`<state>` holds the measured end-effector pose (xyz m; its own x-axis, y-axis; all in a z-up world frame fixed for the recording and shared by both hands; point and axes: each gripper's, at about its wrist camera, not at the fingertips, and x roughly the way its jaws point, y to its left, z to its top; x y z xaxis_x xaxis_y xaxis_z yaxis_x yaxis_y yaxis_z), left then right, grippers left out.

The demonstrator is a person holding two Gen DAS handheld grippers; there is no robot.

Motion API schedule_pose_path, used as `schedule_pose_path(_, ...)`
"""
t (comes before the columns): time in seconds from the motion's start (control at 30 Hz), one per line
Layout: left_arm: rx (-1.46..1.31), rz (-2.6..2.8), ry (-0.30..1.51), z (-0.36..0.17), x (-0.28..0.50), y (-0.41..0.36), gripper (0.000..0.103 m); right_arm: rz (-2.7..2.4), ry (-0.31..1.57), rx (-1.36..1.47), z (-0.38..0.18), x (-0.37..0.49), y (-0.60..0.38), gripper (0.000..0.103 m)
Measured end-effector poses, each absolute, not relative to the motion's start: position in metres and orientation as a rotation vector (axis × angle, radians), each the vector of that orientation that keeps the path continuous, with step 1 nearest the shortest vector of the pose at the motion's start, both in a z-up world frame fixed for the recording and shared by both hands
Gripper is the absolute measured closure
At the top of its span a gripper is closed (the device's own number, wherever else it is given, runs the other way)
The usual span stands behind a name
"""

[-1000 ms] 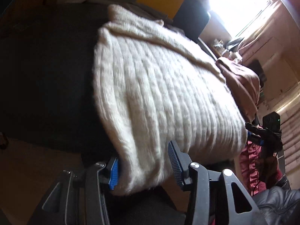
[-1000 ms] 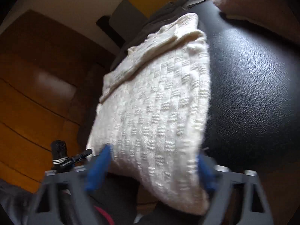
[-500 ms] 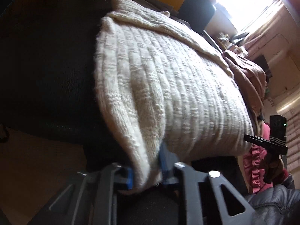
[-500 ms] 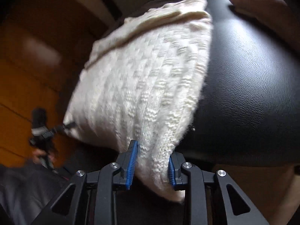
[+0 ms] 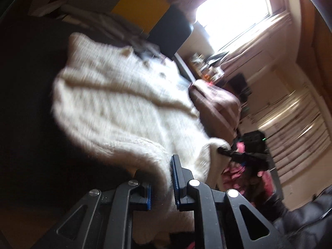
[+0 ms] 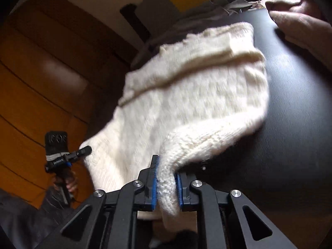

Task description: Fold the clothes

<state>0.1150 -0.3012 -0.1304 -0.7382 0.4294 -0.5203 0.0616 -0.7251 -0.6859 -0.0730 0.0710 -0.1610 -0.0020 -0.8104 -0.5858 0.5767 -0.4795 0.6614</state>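
The left claw [image 5: 161, 178] is clamping the near left edge of a cream knitted sweater [image 5: 124, 103]. The right claw [image 6: 167, 183] is closing, its blue pads [image 6: 154, 188] already pinching the near right edge of the same sweater [image 6: 193, 95]. The far part of the sweater is lying on the black bench [image 6: 290, 124], while the near edge is bunching up off it between the two claws. A pinkish-brown garment [image 5: 217, 105] is sitting just to the right of the sweater. A window [image 5: 232, 14] is glaring brightly far right.
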Motion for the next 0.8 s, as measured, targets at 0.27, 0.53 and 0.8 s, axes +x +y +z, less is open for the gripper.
schedule_pose_path(0.27,-0.902,2.595,-1.183,-0.121,0.021,-0.375,0.093,-1.751,-0.419,1.163,-0.142,-0.157,0.042,0.088)
schedule_pose_path(0.53,-1.121,2.568,-1.198,-0.150,-0.014,-0.409,0.086,-1.715,-0.345,1.304,-0.163,-0.210,0.031,0.082)
schedule_pose_path(0.8,-1.196,2.457,-1.132,-0.154,0.031,-0.349,0.075,-1.614,-0.353,1.362,-0.161,-0.168,0.082,0.046)
